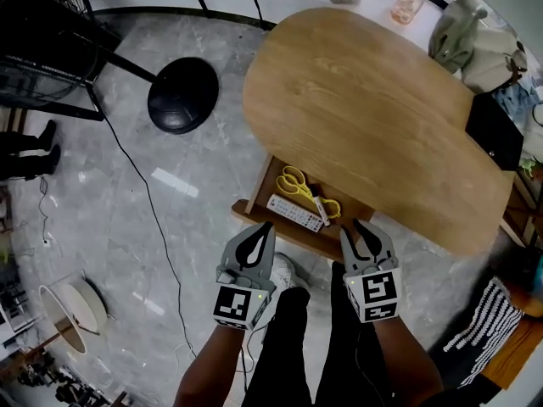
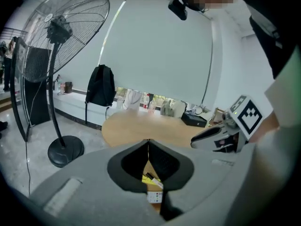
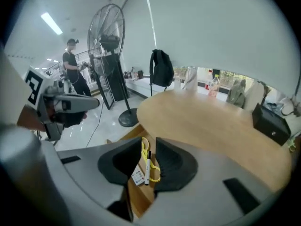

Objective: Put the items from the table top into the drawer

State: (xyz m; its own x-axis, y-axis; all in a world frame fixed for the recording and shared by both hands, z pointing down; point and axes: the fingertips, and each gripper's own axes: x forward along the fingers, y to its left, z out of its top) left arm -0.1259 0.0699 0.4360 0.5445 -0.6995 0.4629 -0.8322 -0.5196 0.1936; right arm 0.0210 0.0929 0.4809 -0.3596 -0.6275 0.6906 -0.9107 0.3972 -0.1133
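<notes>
left hand-held gripper (image 1: 267, 227), jaws together and empty, and right hand-held gripper (image 1: 349, 229), jaws slightly apart and empty, are shown before the wooden counter (image 1: 365, 117); in its open drawer (image 1: 254, 209) are seen a remote control (image 1: 294, 212), yellow scissors (image 1: 295, 181) and a marker (image 1: 321, 208).

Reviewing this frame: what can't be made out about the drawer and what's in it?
- Back of the drawer: in the head view it is hidden under the table top.
- Scissors blades: in the head view they are too small, and the marker overlaps them.
- Remote buttons: too small to read in every view.
- Drawer contents in the left gripper view: mostly blocked by the left gripper, whose jaws are closed.
</notes>
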